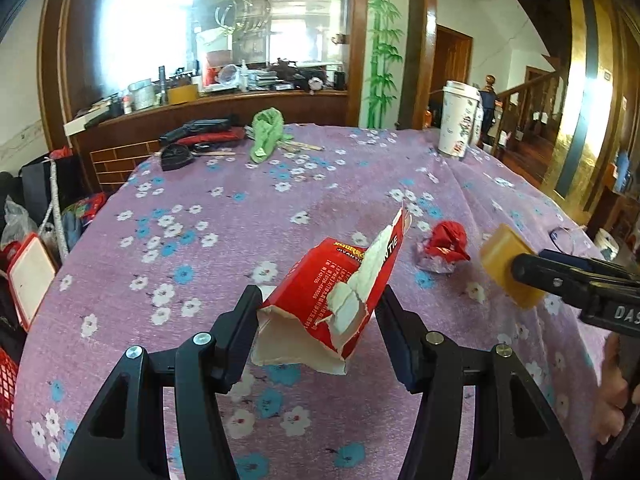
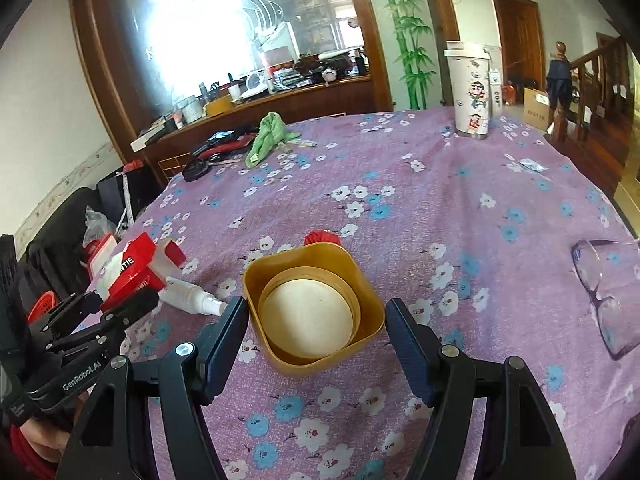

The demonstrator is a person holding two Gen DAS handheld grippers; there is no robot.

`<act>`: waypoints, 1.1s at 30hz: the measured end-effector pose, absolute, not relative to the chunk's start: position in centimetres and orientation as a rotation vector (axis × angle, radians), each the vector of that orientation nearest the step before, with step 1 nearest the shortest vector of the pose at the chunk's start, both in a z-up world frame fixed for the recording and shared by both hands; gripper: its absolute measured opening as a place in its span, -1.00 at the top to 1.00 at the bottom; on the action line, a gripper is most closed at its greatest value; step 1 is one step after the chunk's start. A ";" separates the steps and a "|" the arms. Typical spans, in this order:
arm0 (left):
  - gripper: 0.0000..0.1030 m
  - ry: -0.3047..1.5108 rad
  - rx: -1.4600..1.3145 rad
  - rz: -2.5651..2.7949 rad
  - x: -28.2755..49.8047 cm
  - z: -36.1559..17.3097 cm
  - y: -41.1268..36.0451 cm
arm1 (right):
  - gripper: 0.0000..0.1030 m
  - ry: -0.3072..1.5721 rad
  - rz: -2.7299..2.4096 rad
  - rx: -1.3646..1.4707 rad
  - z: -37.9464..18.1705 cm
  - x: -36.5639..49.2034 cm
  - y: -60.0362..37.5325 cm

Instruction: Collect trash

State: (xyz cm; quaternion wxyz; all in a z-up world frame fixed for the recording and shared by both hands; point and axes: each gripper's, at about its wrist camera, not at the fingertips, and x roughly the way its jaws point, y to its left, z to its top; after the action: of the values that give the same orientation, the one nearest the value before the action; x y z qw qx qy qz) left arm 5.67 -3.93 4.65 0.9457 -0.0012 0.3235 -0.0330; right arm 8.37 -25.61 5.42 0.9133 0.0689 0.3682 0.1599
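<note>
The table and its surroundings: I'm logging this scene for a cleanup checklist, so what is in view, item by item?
torn carton: 1, red and white, between the left gripper's fingers
crumpled wrapper: 1, red and silver, mid-table beyond the tub
tub: 1, mustard yellow, between the right gripper's fingers
small bottle: 1, white, lying left of the tub
paper cup: 1, white with stickers, far right of the table
cloth: 1, green, far left of the table
glasses: 1, purple frame, right edge
tablecloth: 1, purple, floral
left gripper: 1, black, shut on the carton
right gripper: 1, black, open around the tub
</note>
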 end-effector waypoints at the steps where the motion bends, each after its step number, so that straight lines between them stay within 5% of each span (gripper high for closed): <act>1: -0.11 0.657 -0.002 -0.058 5.7 4.7 -3.8 | -0.45 0.758 0.322 0.143 5.6 8.1 -25.7; 33: -0.12 0.622 0.016 -0.042 3.2 6.1 -3.6 | -0.45 0.752 0.327 0.187 7.6 0.3 -22.9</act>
State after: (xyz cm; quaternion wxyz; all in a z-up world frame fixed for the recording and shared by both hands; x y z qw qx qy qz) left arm 3.20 -3.63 6.07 0.9518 0.0077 0.3061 -0.0205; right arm 0.31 -22.93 7.58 0.9128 0.0905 0.3651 0.1589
